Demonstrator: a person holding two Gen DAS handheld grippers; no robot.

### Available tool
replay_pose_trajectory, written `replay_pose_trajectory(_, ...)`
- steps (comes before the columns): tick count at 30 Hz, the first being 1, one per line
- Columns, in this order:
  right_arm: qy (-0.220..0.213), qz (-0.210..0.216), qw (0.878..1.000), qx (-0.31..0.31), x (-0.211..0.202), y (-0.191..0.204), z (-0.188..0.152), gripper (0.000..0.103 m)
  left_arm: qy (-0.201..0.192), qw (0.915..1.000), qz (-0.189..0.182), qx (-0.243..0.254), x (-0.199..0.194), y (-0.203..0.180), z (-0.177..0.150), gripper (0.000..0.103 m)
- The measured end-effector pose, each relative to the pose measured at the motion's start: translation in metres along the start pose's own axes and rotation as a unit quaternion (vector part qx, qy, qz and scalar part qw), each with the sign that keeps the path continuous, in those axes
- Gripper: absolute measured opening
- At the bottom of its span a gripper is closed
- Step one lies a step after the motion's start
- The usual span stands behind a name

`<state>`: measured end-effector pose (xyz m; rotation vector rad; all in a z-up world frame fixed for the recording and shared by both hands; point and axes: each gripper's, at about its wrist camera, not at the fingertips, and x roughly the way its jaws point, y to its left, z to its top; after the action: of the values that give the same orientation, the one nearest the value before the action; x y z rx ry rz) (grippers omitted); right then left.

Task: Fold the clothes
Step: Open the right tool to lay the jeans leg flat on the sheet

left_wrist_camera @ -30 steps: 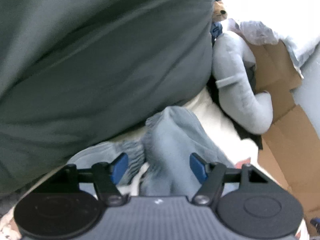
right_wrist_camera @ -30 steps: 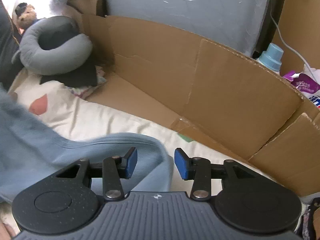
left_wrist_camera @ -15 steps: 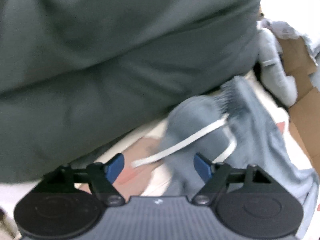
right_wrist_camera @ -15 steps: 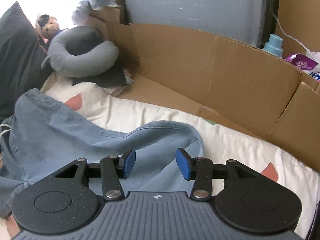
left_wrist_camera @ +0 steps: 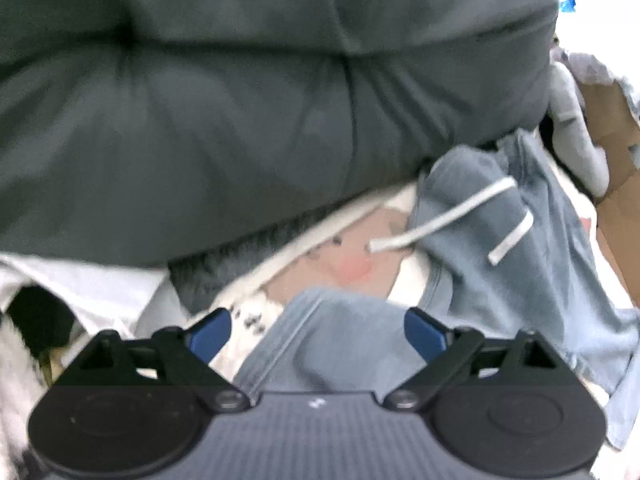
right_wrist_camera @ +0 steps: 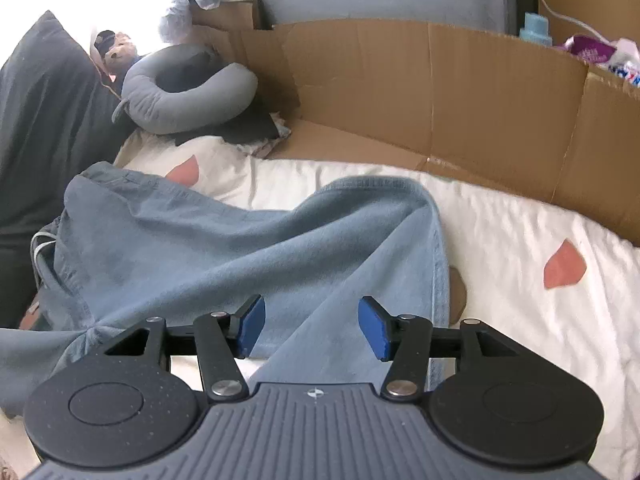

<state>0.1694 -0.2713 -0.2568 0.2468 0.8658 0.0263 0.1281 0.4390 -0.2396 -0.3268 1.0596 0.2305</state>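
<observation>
The left gripper (left_wrist_camera: 318,334) stands wide, its jaws having just been opening; a fold of the blue pants (left_wrist_camera: 480,248) lies between the blue pads (left_wrist_camera: 424,338) but neither pad presses on it. Ahead of it and to its right the waistband end of the pants is bunched, with two white drawstrings (left_wrist_camera: 440,216) trailing across the cloth toward the gripper. Farther ahead a dark grey pillow (left_wrist_camera: 240,100) fills most of the view, resting on the white sheet (left_wrist_camera: 256,312). The picture here is blurred.

The right gripper (right_wrist_camera: 312,328) is about half open, and its jaws too have just been opening. Cloth of the pants (right_wrist_camera: 240,248) runs below and between its pads (right_wrist_camera: 252,326) without being pinched. The pants spread out ahead of this gripper and off to its left over the white sheet (right_wrist_camera: 520,240), which bears reddish patches. Ahead and to the right a cardboard wall (right_wrist_camera: 440,92) borders the sheet. Ahead and to the left a grey neck pillow (right_wrist_camera: 188,92) lies against the cardboard, with a small teddy bear (right_wrist_camera: 118,54) just behind it and the dark pillow (right_wrist_camera: 44,128) at the far left. A pale blue bottle (right_wrist_camera: 536,30) stands beyond the cardboard, far right.
</observation>
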Motion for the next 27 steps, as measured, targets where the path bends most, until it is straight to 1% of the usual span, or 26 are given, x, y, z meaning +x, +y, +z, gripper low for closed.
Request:
replay_pose_trajectory(2,0.002,0.005,1.000,0.001,-0.001,0.002,-0.005,0.064,0.006,0.9999,-0.008,0.004,0.004,0.002,-0.009,0.095)
replay_pose_trajectory(5,0.011,0.011,1.000,0.005,-0.003,0.005,-0.011,0.076,0.005,0.9996,-0.027,0.010,0.010,0.003,-0.020,0.095)
replay_pose_trajectory(6,0.015,0.013,1.000,0.007,-0.003,0.006,-0.014,0.077,0.002,0.9995,-0.030,0.014,0.011,0.002,-0.022,0.095)
replay_pose_trajectory(8,0.023,0.022,0.999,0.008,-0.006,0.009,-0.019,0.084,-0.004,0.9991,-0.037,0.020,0.013,0.001,-0.027,0.095)
replay_pose_trajectory(10,0.029,0.030,0.999,0.005,-0.008,0.013,-0.024,0.087,-0.001,0.9990,-0.038,0.022,0.021,0.001,-0.031,0.095)
replay_pose_trajectory(11,0.032,0.033,0.999,0.003,-0.009,0.015,-0.026,0.088,0.002,0.9990,-0.039,0.022,0.026,0.001,-0.033,0.095)
replay_pose_trajectory(14,0.047,0.049,0.998,0.000,-0.006,0.021,-0.035,0.088,0.010,0.9989,-0.037,0.028,0.037,0.001,-0.040,0.090)
replay_pose_trajectory(18,0.067,0.072,0.995,-0.005,-0.001,0.031,-0.049,0.088,0.033,0.9983,-0.038,0.028,0.054,0.001,-0.049,0.089)
replay_pose_trajectory(22,0.080,0.104,0.991,-0.004,0.010,0.044,-0.069,0.088,0.055,0.9971,-0.052,0.001,0.067,0.000,-0.063,0.089)
replay_pose_trajectory(24,0.092,0.115,0.989,-0.008,0.015,0.051,-0.079,0.088,0.055,0.9966,-0.061,-0.009,0.068,-0.001,-0.070,0.089)
replay_pose_trajectory(26,0.100,0.124,0.987,-0.015,0.018,0.056,-0.086,0.088,0.052,0.9965,-0.061,-0.021,0.071,0.000,-0.074,0.088)
replay_pose_trajectory(27,0.103,0.126,0.987,-0.014,0.019,0.057,-0.088,0.088,0.052,0.9964,-0.062,-0.025,0.072,0.001,-0.076,0.085)
